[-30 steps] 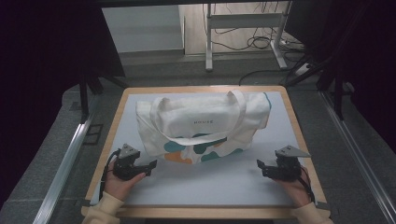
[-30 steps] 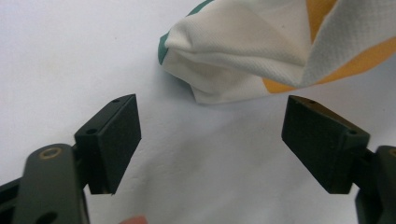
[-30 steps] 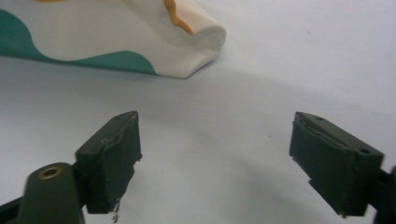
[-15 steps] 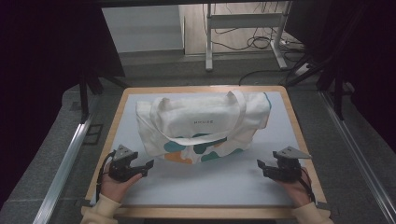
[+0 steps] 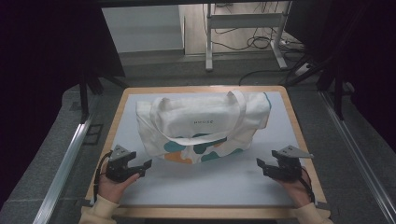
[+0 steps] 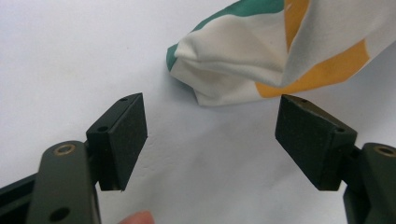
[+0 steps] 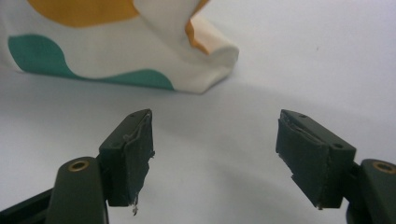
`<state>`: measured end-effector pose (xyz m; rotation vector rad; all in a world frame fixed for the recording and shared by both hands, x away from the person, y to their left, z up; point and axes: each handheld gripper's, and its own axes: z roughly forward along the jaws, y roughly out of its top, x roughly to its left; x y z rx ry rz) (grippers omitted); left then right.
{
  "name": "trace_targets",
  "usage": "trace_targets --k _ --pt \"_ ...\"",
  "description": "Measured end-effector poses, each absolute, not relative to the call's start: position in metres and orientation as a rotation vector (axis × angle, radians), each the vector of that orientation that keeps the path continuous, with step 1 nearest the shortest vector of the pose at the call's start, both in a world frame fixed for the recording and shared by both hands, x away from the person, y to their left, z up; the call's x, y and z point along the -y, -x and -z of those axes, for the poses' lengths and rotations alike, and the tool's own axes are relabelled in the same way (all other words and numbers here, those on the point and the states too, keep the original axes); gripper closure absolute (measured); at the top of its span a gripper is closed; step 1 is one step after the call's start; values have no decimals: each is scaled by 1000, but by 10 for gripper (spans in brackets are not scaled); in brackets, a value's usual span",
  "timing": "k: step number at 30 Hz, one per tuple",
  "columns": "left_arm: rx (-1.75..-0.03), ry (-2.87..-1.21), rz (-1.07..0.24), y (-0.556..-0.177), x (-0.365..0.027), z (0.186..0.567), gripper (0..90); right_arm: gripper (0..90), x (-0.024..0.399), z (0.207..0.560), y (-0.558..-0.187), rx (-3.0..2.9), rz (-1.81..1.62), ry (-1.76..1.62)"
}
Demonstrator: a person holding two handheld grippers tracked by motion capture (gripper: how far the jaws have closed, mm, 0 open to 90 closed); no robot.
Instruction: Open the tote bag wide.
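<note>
Fingers of the left gripper stand spread wide with nothing between them, only the pale mat showing in the gap. Ahead of them and a little toward the right pad, near but apart, lies a rumpled corner of the tote bag, cream cloth with green and orange patches. A fingertip of the person's left hand shows at the bottom of the left gripper view, below the left pad.

On the right gripper the fingers are likewise set far apart and hold nothing. Beyond its left pad sits the bag's other lower corner, clear of the pad, with bare mat ahead of the right one.

From the high view the bag lies flat between and beyond both grippers, a strap looped over its front. Nothing stands between either gripper and the cloth. The wooden table edge frames the mat.
</note>
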<state>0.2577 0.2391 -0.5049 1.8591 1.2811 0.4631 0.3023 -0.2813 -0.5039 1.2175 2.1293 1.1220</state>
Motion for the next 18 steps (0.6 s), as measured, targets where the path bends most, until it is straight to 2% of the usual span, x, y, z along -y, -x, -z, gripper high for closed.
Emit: trace_targets --k 18 --pt "-1277 -1818 -470 -254 -250 493 247 305 290 489 -305 -2091 -1187 -1237"
